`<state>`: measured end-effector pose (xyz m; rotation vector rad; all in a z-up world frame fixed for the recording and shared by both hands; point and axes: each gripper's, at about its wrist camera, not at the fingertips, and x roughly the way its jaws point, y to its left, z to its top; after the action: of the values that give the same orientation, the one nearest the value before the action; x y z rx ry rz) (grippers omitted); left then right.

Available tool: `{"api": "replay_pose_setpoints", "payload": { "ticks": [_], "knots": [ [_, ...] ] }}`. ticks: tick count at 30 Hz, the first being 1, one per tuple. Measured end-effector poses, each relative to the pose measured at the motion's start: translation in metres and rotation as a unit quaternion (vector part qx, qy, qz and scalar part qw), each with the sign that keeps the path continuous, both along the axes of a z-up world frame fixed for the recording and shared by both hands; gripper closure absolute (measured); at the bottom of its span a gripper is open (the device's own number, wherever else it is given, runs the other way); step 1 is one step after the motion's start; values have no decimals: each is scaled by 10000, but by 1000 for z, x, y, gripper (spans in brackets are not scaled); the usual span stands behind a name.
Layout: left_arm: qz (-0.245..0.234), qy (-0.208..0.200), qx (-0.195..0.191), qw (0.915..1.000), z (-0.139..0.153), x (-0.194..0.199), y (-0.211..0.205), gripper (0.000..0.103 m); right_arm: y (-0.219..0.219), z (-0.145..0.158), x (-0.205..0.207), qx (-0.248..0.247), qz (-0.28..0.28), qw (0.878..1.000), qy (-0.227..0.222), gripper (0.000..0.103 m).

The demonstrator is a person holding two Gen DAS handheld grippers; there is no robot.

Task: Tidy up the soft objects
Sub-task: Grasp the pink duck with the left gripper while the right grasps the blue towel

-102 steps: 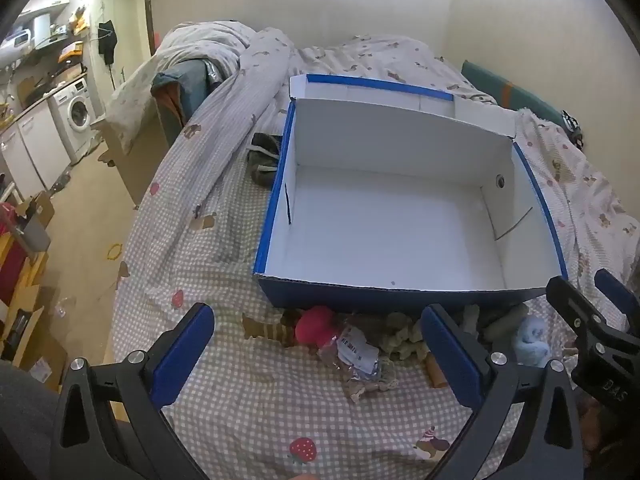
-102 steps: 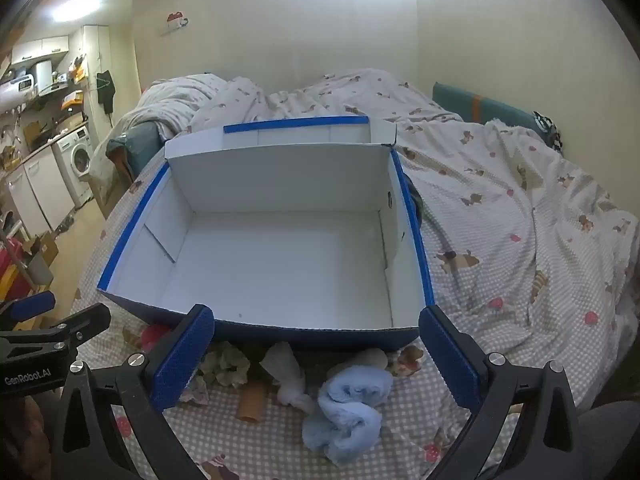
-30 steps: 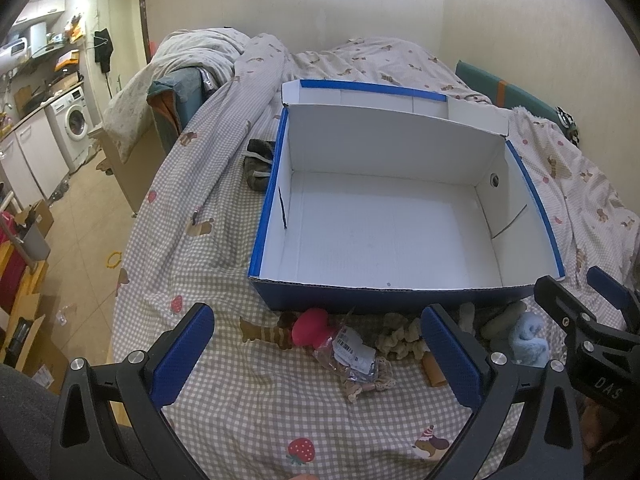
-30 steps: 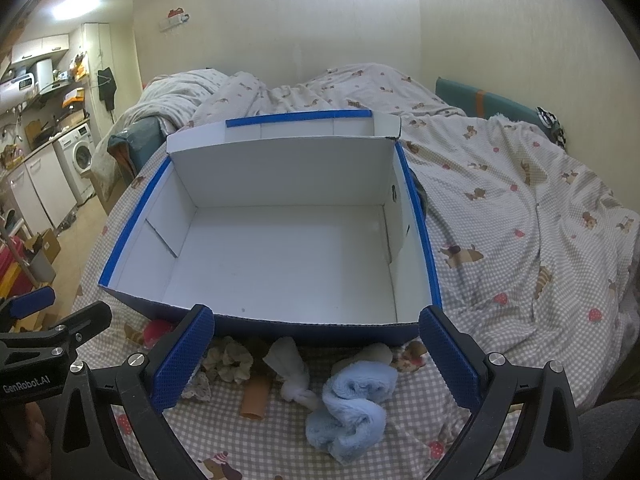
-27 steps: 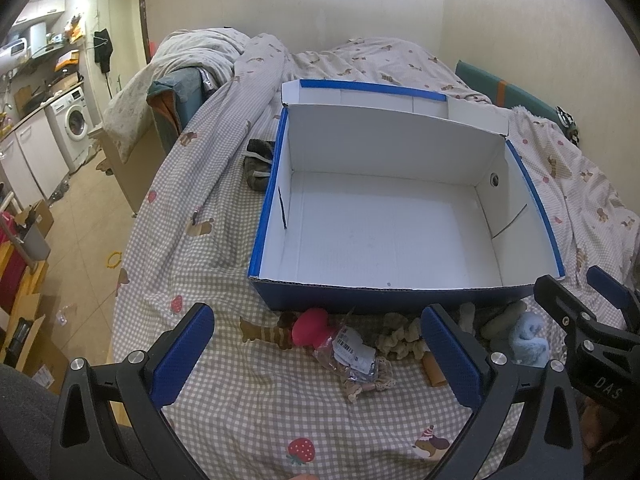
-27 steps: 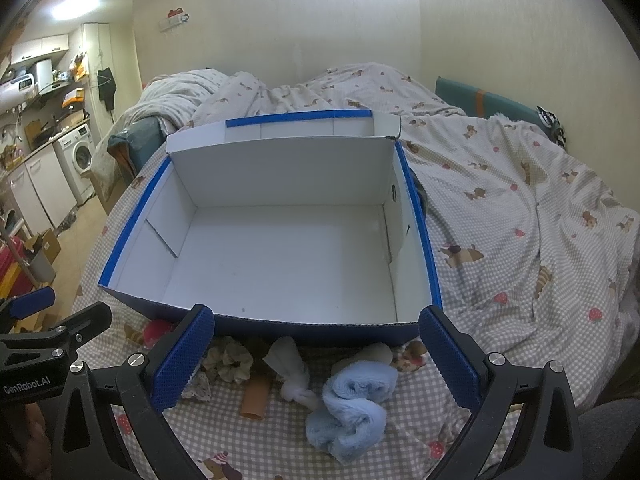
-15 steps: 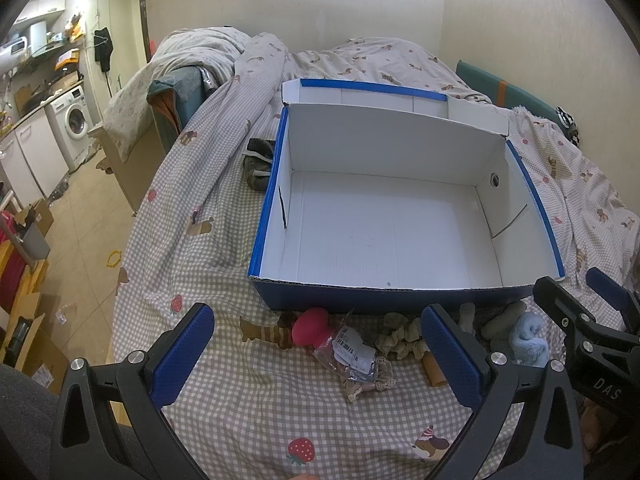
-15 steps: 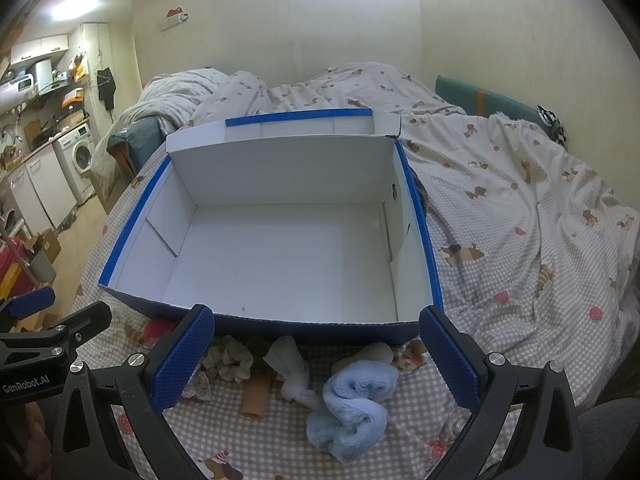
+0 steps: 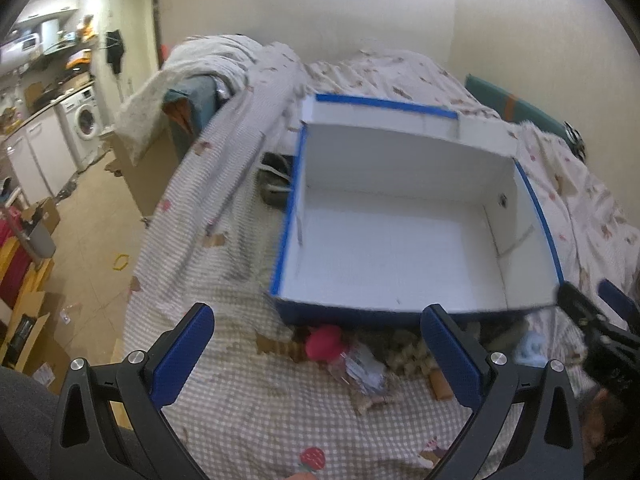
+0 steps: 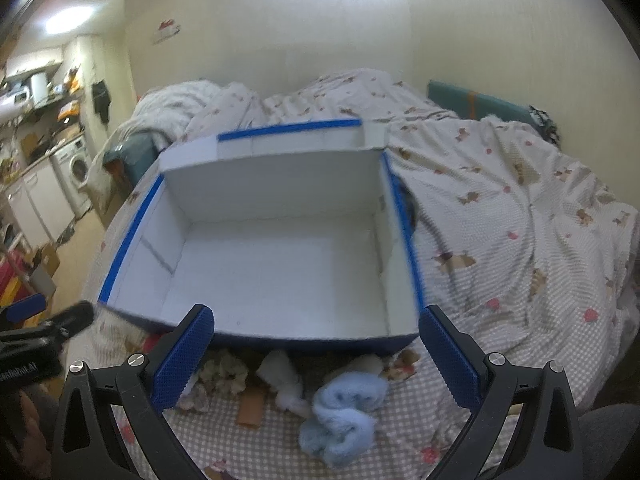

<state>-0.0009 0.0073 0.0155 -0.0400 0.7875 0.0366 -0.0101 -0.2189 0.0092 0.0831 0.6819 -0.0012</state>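
Right gripper [image 10: 316,356]: jaws spread wide, holding nothing, poised above the near strip of bedspread.
Left gripper [image 9: 318,354]: jaws likewise released and empty, to the left of its partner.
Light blue towel [image 10: 344,416]: crumpled roll lying on the checked bedspread [image 10: 500,248], just ahead of and below the right jaws, slightly right of their midline; long axis runs roughly near-to-far, tilted. The right gripper is judged the nearer one.
White cloth [image 10: 284,380]: just left of the towel, its far end close to the box wall.
Beige ruffled piece [image 10: 224,372]: left again, near the right gripper's left finger.
Brown tube [image 10: 251,404]: small cardboard-like piece in front of the white cloth.
Pink soft toy [image 9: 324,342]: ahead of the left jaws, beside a clear packet [image 9: 360,368]; both lie close against the box front.
Blue-edged box [image 10: 276,256]: white interior, open-topped, directly beyond the row of soft items; nothing inside it.
Next move, judged: lower the right jaws across the towel's roll.
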Motion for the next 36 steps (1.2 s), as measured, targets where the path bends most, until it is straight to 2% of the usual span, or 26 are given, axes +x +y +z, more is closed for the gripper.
{"api": "replay_pose_setpoints", "payload": {
  "ticks": [4, 8, 11, 15, 18, 19, 21, 22, 23, 26, 30, 32, 36],
  "knots": [
    [157, 232, -42, 9996, 0, 9, 12, 0, -14, -1, 1, 50, -240, 9996, 131, 0],
    [407, 511, 210, 9976, -2, 20, 27, 0, -30, 0, -1, 146, -435, 9988, 187, 0],
    [766, 894, 470, 9919, -10, 34, 44, 0, -41, -3, -2, 232, -608, 9975, 288, 0],
    [995, 1603, 257, 9817, -31, 52, 68, 0, -51, -9, -3, 277, -828, 9951, 473, 0],
    [715, 2031, 199, 9763, -51, 67, 63, 1, -49, -10, -2, 306, -825, 9949, 494, 0],
    [581, 2182, 164, 9740, -59, 71, 59, 4, -48, -11, -1, 281, -794, 9952, 488, 0],
    [370, 2416, -68, 9697, -72, 79, 50, 14, -45, -12, 0, 247, -730, 9958, 490, 0],
    [297, 2524, -128, 9671, -78, 83, 46, 26, -44, -12, 1, 247, -706, 9959, 507, 0],
    [211, 2594, -195, 9653, -84, 86, 41, 28, -44, -13, 1, 256, -689, 9959, 532, 0],
    [-12, 2717, -335, 9618, -97, 95, 28, 28, -47, -17, 2, 328, -681, 9953, 608, 0],
    [-190, 2985, -438, 9532, -114, 105, 14, 29, -60, -23, 7, 865, -589, 9904, 901, 0],
    [-218, 3024, -398, 9521, -120, 106, 12, 34, -68, -29, 10, 1096, -666, 9863, 1036, 0],
    [-155, 3124, -559, 9482, -130, 104, 12, 46, -78, -44, 13, 1375, -836, 9776, 1356, 0]
  ]
}}
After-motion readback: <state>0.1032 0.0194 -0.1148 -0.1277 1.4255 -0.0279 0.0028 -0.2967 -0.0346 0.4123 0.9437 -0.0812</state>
